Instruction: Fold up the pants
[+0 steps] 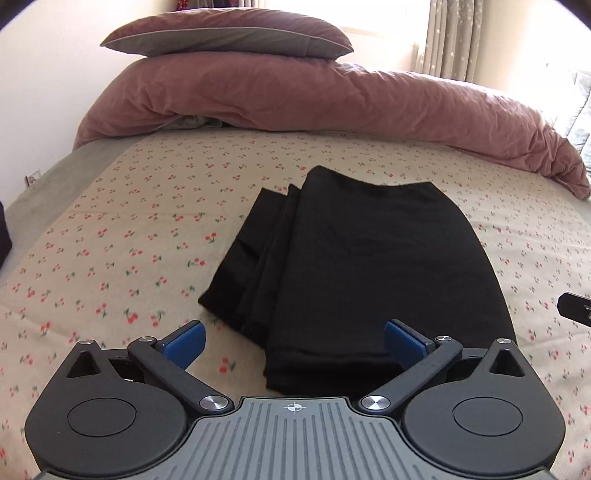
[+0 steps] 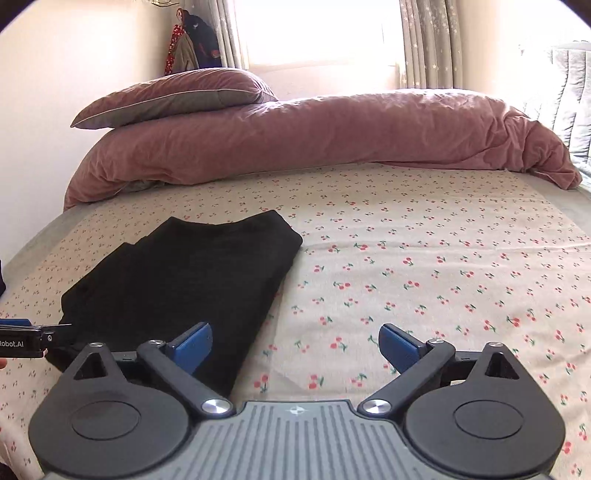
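I see the black pants point(image 1: 343, 266) lying folded in a neat stack on the cherry-print bedsheet point(image 1: 129, 229), well in front of the pink duvet point(image 1: 314, 96). My left gripper point(image 1: 294, 343) has its jaws spread wide over the stack's near edge; my right gripper point(image 2: 295, 347) gapes empty just beside the pants.

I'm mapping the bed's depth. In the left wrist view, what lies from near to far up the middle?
left gripper → folded black pants → cherry-print sheet → pink duvet → pillow
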`<state>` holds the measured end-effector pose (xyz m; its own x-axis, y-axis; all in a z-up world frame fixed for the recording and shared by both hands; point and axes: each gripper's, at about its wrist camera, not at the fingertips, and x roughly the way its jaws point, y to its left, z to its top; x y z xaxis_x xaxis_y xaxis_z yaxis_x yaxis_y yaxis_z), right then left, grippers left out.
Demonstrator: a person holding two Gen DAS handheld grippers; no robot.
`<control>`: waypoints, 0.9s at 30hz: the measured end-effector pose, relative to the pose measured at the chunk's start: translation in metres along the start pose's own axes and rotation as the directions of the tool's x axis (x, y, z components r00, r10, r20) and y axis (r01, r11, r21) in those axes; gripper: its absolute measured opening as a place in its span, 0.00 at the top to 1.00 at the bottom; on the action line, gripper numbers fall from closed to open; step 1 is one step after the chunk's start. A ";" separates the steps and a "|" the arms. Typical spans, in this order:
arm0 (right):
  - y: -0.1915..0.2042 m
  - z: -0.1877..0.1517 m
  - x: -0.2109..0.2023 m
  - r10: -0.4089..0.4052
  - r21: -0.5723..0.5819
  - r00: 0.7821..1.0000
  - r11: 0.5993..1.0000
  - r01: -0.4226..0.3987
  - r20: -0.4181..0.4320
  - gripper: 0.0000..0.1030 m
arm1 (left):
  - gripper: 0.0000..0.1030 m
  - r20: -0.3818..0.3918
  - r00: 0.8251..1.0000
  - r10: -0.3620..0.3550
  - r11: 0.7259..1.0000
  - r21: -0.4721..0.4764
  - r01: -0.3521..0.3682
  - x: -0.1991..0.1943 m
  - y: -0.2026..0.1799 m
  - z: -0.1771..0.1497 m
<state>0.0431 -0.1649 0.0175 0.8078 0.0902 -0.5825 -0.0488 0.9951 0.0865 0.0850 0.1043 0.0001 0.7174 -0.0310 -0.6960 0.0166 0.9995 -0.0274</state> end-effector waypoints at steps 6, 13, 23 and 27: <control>0.015 -0.021 -0.025 -0.049 -0.017 0.999 0.999 0.049 -0.003 0.01 | 0.00 -0.018 0.995 0.101 0.995 0.011 -0.101 -0.030 -0.025 -0.042; 0.016 -0.029 -0.029 -0.063 -0.020 0.998 0.998 0.063 -0.019 0.01 | 0.00 -0.028 0.996 0.081 0.996 0.029 -0.080 -0.043 -0.042 -0.054; 0.019 -0.034 -0.031 -0.049 -0.028 0.998 0.998 0.048 -0.030 0.01 | 0.00 -0.026 0.996 0.082 0.996 0.030 -0.081 -0.045 -0.046 -0.057; 0.022 -0.034 -0.029 -0.042 -0.031 0.998 0.999 0.041 -0.037 0.01 | 0.00 -0.031 0.996 0.082 0.996 0.028 -0.081 -0.044 -0.045 -0.057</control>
<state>-0.0013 -0.1444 0.0083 0.7866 0.0500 -0.6154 -0.0340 0.9987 0.0378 0.0131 0.0607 -0.0085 0.6943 0.0509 -0.7178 -0.0221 0.9985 0.0495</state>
